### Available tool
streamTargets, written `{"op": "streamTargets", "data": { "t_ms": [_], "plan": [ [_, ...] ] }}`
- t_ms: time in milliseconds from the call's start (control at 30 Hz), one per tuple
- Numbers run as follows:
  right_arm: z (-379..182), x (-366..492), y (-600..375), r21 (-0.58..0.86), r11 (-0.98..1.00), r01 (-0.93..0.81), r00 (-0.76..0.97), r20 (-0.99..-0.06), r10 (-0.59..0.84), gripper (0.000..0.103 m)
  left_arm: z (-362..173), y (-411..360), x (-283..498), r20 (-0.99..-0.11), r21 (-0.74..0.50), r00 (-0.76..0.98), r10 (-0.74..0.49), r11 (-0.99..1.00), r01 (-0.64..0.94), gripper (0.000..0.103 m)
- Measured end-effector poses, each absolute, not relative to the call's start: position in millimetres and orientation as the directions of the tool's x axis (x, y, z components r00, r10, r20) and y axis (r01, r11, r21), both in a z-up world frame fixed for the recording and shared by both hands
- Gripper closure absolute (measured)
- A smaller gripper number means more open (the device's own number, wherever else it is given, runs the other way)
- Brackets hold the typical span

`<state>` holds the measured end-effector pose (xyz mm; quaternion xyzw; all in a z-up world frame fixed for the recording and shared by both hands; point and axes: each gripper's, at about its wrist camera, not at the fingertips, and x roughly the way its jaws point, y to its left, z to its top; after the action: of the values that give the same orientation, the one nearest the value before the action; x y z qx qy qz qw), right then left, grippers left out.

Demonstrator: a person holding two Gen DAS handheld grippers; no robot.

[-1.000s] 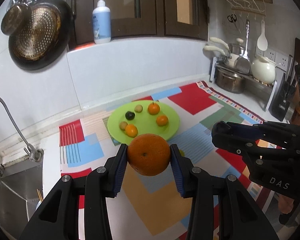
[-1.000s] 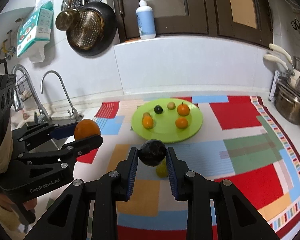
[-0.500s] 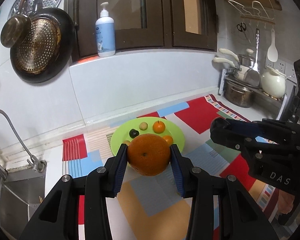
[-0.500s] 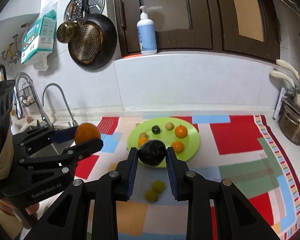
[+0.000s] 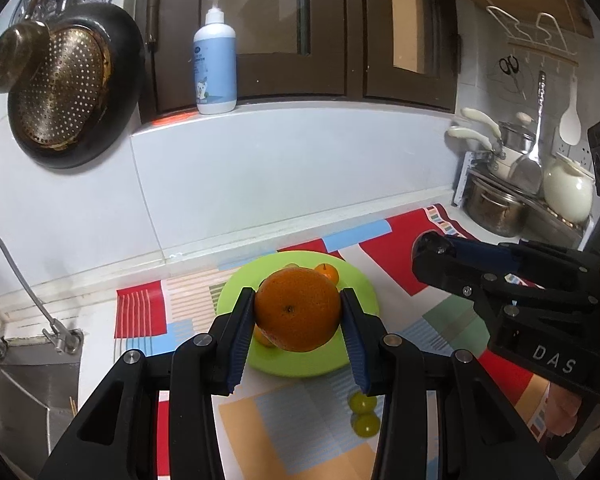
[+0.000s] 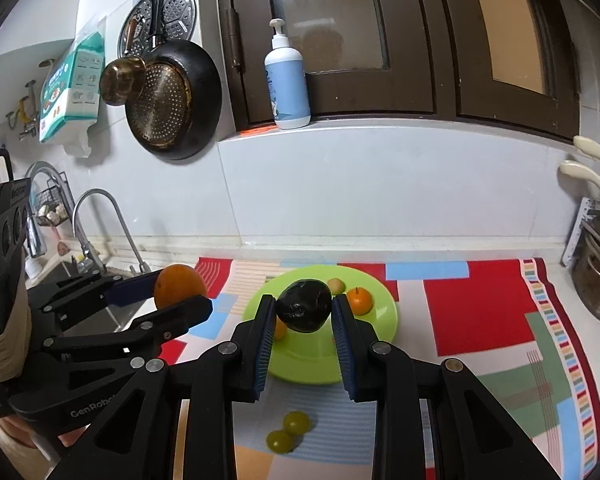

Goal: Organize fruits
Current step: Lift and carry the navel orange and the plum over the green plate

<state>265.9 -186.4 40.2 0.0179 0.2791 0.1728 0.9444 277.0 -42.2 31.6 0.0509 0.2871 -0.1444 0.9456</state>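
Left tongs (image 5: pixel 298 320) are clamped on a big orange (image 5: pixel 298 309), both pads pressed to its sides, fruit held up in the air. Right tongs (image 6: pixel 304 322) are closed around a dark avocado (image 6: pixel 304 306), also off the desk. Both loads hang just short of the green plate (image 6: pixel 312 368), which sits straight ahead of and below both tongs on the patchwork mat (image 6: pixel 472 308).

Progress, my read: partway. The plate already carries small fruit. From the right view I see a small orange (image 6: pixel 359 300) ahead and right of the right tongs, a tan round fruit (image 6: pixel 335 285) just behind the avocado, and another orange one (image 6: pixel 280 330) peeking out past the left pad. From the left view one small orange (image 5: pixel 327 271) shows behind the big one, the rest is hidden by what I'm holding. Can't tell whether more pieces sit behind the avocado.

Left to do: put the orange and the avocado down on the plate, then fetch the two green grapes (image 6: pixel 288 431). They lie on the mat touching each other, below the right tongs and on my side of the plate, not in it. In the left view they sit under the right pad of the left tongs (image 5: pixel 365 414).

No other container for fruit in view. Nothing else loose on the mat that I can see.
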Motion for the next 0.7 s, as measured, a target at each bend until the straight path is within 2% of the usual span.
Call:
{"op": "streamTargets", "data": {
  "t_ms": [700],
  "plan": [
    [-4,354,-191,0.164,0.934,-0.319,0.703,-0.62,0.349,0.073,-11,-50,362,-0.639,0.002,0.737,-0.222,0.957,0.29,0.061]
  ]
}}
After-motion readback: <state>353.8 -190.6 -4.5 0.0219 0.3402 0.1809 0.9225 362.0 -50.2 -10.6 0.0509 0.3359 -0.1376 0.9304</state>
